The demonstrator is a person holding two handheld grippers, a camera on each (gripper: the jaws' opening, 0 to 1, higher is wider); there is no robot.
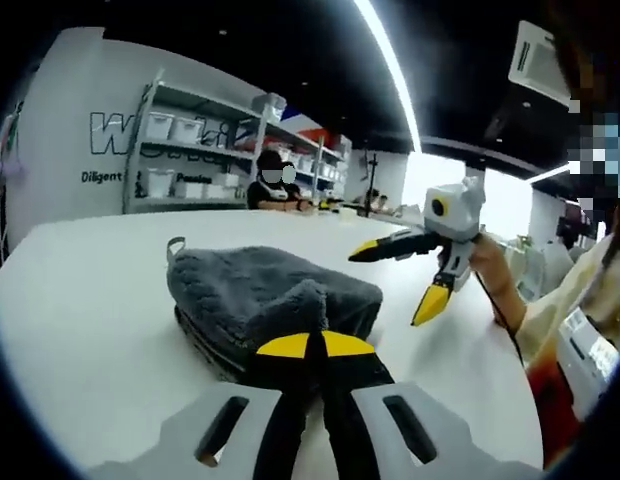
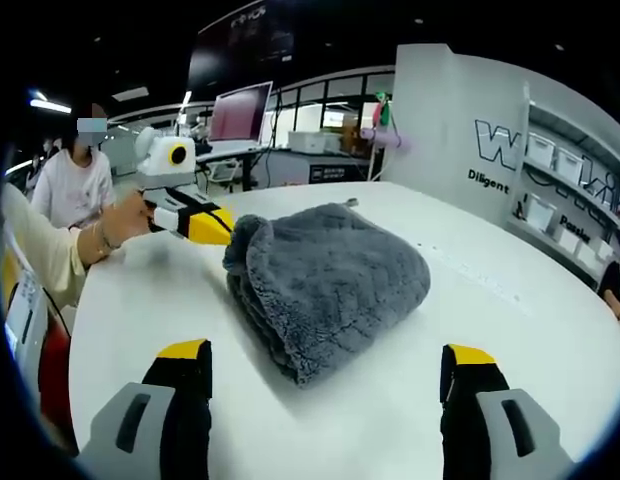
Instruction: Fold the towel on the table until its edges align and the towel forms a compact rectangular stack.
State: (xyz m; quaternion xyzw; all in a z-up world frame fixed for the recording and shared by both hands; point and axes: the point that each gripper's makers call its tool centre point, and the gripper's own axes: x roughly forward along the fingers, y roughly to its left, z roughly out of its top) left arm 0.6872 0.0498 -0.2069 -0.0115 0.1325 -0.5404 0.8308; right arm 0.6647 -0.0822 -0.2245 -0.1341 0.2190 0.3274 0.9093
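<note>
On the white desk point(image 2: 550, 330) lies the grey towel point(image 2: 330, 285), folded into a thick bundle.
Left tongs point(image 1: 308, 345) are pressed together on a raised corner of it; right tongs point(image 2: 330, 365) stand spread, holding nothing. If that corner is pulled, the stack may open and the edges slip apart. Wall writing point(image 2: 505, 160) reads "Diligent".

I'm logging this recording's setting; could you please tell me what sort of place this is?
Probably a lab or workshop in an open-plan office: shelving stacked with white storage bins, a wall with large lettering, a monitor on a desk, and a round white table holding the grey towel.
</note>
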